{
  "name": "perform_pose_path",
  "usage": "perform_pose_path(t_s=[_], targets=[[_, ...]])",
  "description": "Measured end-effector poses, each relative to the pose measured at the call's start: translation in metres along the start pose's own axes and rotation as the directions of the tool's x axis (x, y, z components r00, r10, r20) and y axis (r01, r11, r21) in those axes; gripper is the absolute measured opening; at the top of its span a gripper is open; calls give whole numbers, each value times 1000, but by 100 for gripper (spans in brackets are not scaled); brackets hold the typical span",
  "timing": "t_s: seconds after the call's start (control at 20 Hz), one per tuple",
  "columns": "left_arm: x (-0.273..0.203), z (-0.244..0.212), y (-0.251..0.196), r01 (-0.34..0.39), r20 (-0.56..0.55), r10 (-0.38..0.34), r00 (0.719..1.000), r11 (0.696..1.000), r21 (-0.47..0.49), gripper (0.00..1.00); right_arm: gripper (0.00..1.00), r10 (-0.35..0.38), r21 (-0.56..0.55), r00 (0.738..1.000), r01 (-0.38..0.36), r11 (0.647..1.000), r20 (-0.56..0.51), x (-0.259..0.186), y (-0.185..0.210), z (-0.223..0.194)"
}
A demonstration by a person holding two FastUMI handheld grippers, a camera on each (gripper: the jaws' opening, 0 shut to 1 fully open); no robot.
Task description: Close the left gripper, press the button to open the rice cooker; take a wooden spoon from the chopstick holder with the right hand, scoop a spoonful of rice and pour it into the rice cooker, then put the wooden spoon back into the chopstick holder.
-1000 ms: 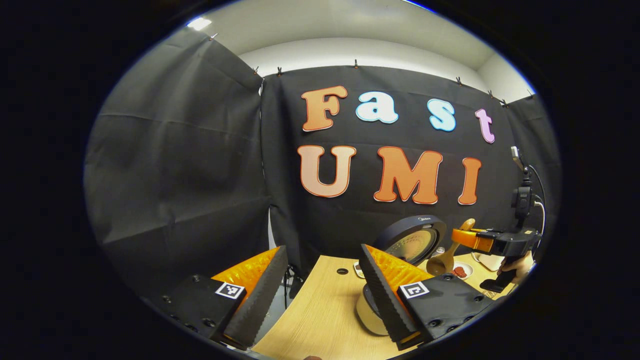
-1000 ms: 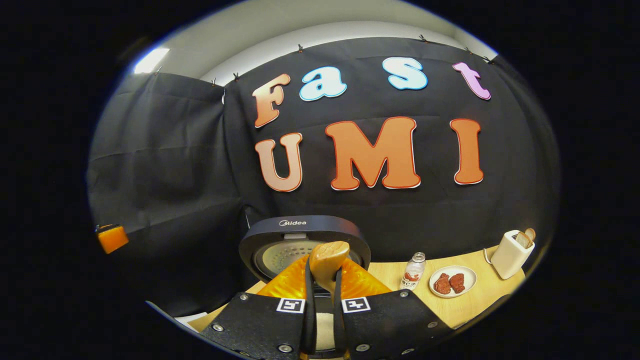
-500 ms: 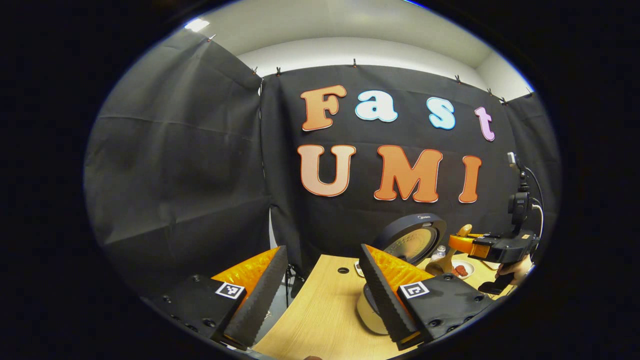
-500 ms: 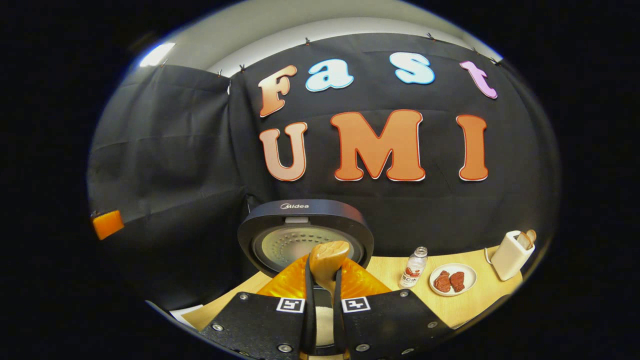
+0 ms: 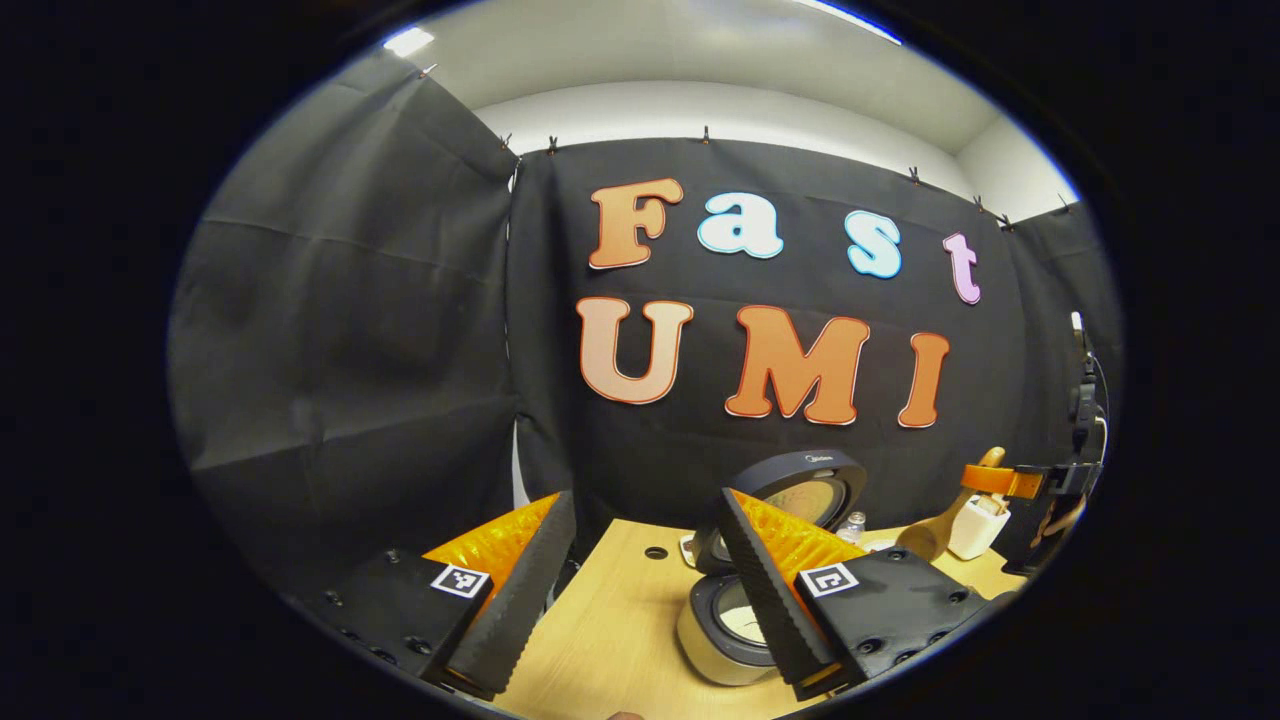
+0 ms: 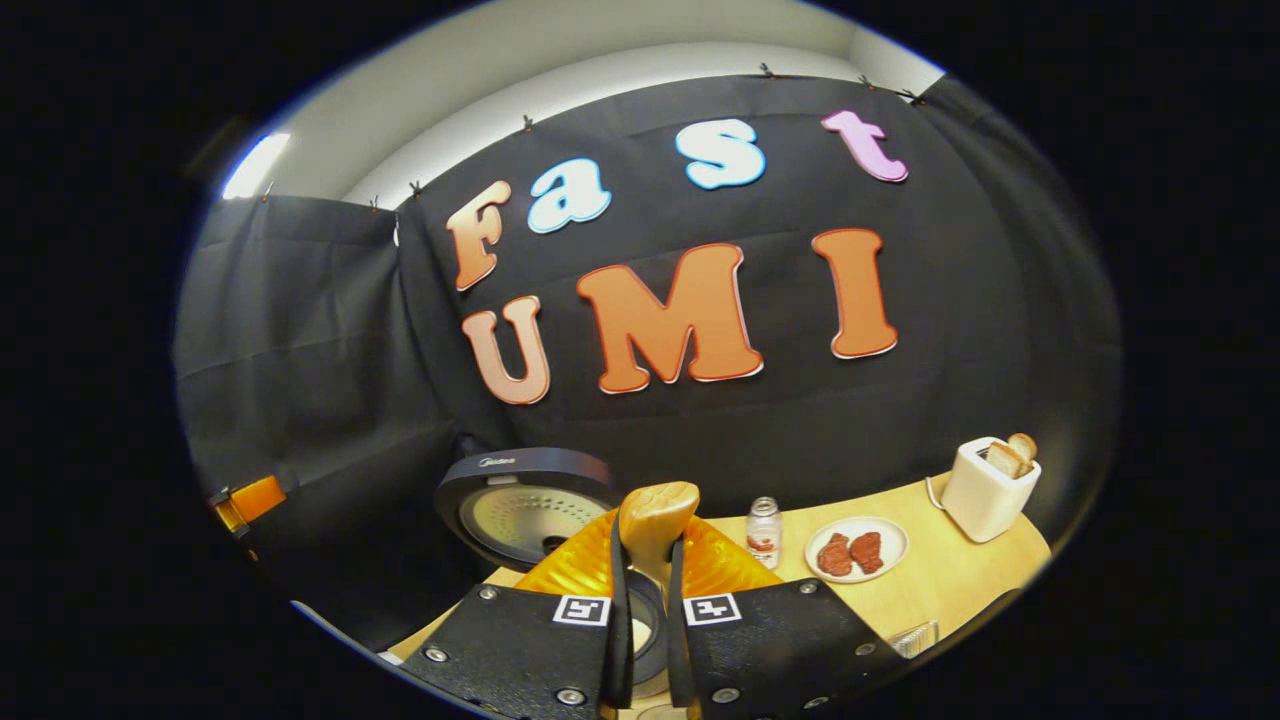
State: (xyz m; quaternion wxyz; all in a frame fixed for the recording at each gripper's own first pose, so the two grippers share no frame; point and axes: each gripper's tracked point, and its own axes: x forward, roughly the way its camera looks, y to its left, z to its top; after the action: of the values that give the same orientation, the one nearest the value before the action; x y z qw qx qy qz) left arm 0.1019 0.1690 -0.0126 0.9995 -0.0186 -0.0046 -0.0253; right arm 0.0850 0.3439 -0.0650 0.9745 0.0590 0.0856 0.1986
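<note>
The rice cooker (image 5: 722, 640) stands open on the wooden table, its round lid (image 5: 795, 488) tilted up behind the pot. My left gripper (image 5: 645, 500) hovers open in front of it with nothing between its fingers. At the far right my right gripper (image 5: 1000, 481) carries the wooden spoon (image 5: 925, 537), bowl end hanging down near the toaster. In the right gripper view my right gripper (image 6: 645, 560) is shut on the wooden spoon's handle (image 6: 655, 515), whose rounded end sticks up above the fingers. The cooker's lid (image 6: 520, 505) stands just left of them and the pot's rim (image 6: 640, 630) shows below.
A small bottle (image 6: 765, 528), a white plate (image 6: 893, 535) with two pieces of meat and a white toaster (image 6: 985, 492) holding bread stand along the back right of the table (image 6: 950, 590). A clear ribbed object (image 6: 915, 636) lies at the front edge. My left gripper (image 6: 250, 497) shows at far left.
My right gripper with the spoon has moved right and lower, away from above the cooker toward the toaster. The left gripper's view has shifted, showing more of the pot; it stays open.
</note>
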Motion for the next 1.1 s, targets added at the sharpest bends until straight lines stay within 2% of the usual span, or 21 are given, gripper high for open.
perform_pose_path(t_s=[0.15,0.3,0.5,0.65,0.85,0.95,1.0,1.1], targets=[[1,1,-12,20,11,-20,1000,1000,9,94,13,-84,0,996,84,996,5,-24,-52,3],[2,0,-15,-5,25,4,1000,999,39,94,13,-156,13,988,156,988,-13,-47,-100,-5],[0,-3,-34,13,28,-13,1000,1000,3,98,13,-225,35,973,227,973,-43,-70,-152,-23],[-4,-9,-53,56,-3,-56,998,998,-19,100,13,-253,26,965,255,966,-73,-75,-180,-43],[-13,-1,-54,13,10,-13,1000,1000,14,94,13,-252,73,958,263,962,-138,-75,-206,-83],[-18,4,-53,-14,20,13,1000,999,44,94,13,-245,83,953,263,961,-178,-68,-214,-107],[-20,7,-52,-28,26,27,999,998,53,99,13,-246,83,949,266,960,-197,-65,-219,-119],[-27,15,-51,-54,46,52,998,997,55,99,13,-249,82,938,275,958,-241,-60,-228,-142]])
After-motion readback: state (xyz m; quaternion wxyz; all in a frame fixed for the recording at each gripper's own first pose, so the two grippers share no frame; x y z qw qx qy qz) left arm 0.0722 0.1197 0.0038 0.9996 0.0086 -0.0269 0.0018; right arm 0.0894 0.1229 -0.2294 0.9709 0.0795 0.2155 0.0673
